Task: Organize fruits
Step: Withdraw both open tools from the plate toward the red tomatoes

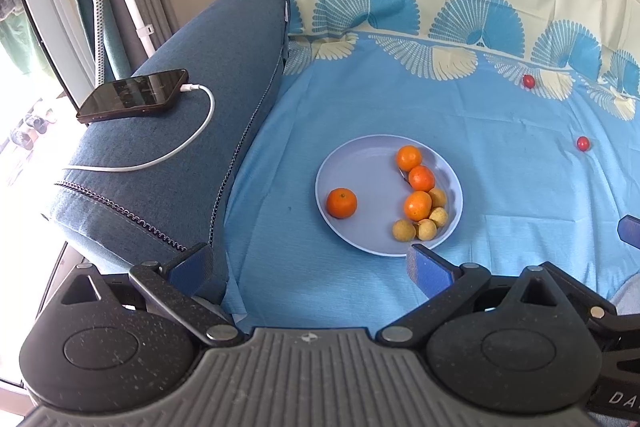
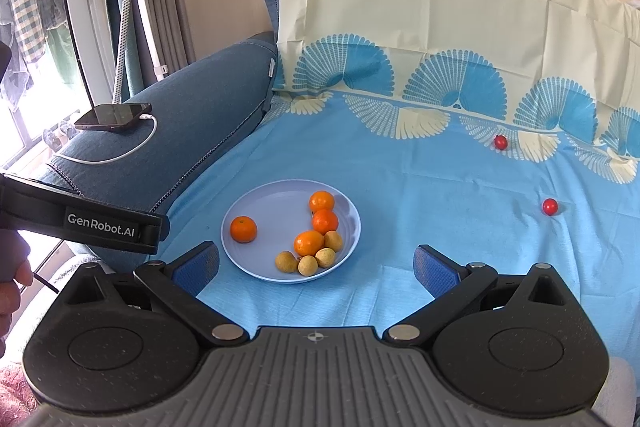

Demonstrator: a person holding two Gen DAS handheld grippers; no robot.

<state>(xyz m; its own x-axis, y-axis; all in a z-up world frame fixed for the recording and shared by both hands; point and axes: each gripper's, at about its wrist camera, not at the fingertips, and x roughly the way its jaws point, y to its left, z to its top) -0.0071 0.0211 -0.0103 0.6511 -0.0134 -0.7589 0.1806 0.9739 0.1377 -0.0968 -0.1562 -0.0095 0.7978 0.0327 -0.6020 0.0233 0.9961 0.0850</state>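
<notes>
Both tongs, left (image 1: pixel 310 267) and right (image 2: pixel 316 267), gape wide, holding nothing. Two cherry tomatoes (image 2: pixel 549 206) lie far right of the plate (image 2: pixel 248 203). On the soft sheet (image 2: pixel 440 227) a nudge could roll one away.

Round pale-blue plate (image 2: pixel 256 269) sits flat on the blue cloth. 4 small oranges on it: 1 orange (image 2: pixel 243 229) alone on the left side w/ its little green stem end up, the other 3 oranges (image 2: pixel 325 221) in a line on the right side, touching. 4 little tan round fruits (image 2: pixel 325 257) bunched at the near right of the plate, right next to the nearest orange. 2 tiny red tomatoes lie off the plate on the cloth, well apart: far tomato (image 2: pixel 500 142) by the fan pattern, near tomato (image 2: pixel 550 206) out to the right.
</notes>
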